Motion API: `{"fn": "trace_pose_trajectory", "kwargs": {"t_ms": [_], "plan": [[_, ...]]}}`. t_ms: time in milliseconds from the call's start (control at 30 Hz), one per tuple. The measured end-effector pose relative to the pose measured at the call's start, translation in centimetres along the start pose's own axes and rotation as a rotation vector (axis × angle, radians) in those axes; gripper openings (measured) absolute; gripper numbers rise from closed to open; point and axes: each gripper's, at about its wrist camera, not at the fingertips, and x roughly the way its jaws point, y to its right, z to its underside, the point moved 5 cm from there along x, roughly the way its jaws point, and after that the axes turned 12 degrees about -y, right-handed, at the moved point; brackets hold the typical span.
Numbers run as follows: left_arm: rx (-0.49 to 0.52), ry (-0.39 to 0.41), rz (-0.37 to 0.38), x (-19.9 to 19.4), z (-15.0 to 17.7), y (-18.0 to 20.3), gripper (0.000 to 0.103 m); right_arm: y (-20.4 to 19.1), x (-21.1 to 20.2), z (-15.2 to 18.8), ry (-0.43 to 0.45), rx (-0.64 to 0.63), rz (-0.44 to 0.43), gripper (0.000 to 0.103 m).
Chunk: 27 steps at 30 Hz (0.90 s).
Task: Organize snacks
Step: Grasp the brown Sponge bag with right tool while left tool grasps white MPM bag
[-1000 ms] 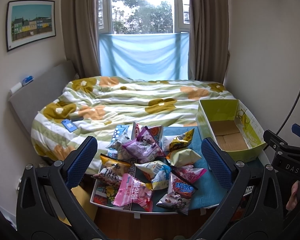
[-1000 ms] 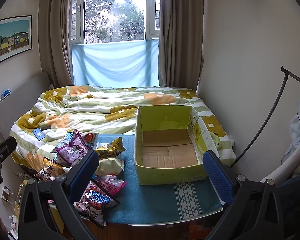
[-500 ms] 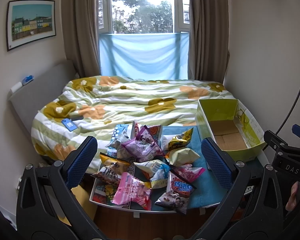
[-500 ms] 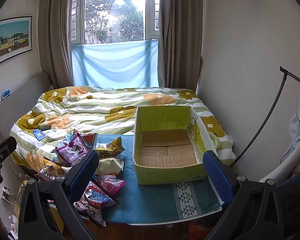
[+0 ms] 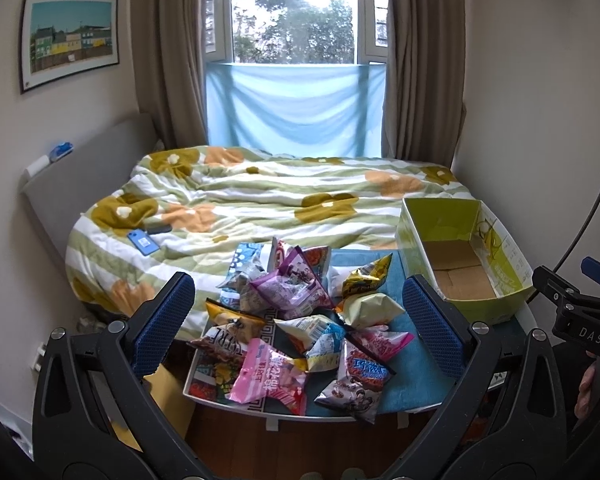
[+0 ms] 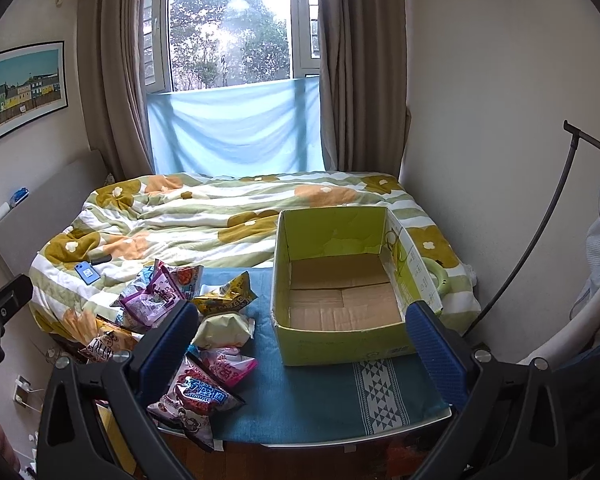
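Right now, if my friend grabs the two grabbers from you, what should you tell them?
Left gripper: open, holding nothing, facing the snack pile.
Right gripper: open, holding nothing, facing the green box.
Things: the snack bags all lie heaped on the left of the blue cloth; the box stands on its right, by the bed.
Done: nothing, the box holds no snacks.
Left: probably move every bag into the box, one at a time.
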Motion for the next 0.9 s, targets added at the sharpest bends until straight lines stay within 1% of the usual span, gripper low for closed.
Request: {"fn": "trace_pose_trajectory", "kwargs": {"t_ms": [100, 200, 267, 400, 500, 633, 800, 900], "plan": [[0.003, -0.039, -0.025, 1.2, 0.8, -0.7, 0.102, 0.3, 0.4, 0.3, -0.024, -0.022, -0.028, 0.103], [0.001, -0.108, -0.042, 3.4, 2.4, -1.4, 0.102, -0.2, 1.8, 1.0, -0.053, -0.053, -0.072, 0.103], [0.005, -0.158, -0.038, 5.2, 3.4, -1.9, 0.102, -0.8, 3.4, 1.8, -0.099, -0.07, -0.112, 0.103], [0.016, -0.261, 0.028, 9.5, 4.9, -3.0, 0.102, -2.5, 6.6, 3.7, -0.191, -0.088, -0.163, 0.103], [0.029, -0.319, 0.088, 13.1, 5.3, -3.5, 0.102, -3.9, 8.8, 5.0, -0.252, -0.084, -0.186, 0.103], [0.079, -0.392, 0.162, 17.7, 5.3, -3.3, 0.102, -6.4, 11.8, 6.9, -0.331, -0.055, -0.203, 0.103], [0.166, -0.455, 0.228, 22.4, 5.0, -2.3, 0.102, -9.0, 14.9, 9.1, -0.422, 0.005, -0.211, 0.103], [0.219, -0.48, 0.268, 24.4, 4.9, -1.7, 0.102, -10.4, 16.7, 10.1, -0.472, 0.054, -0.209, 0.103]]}}
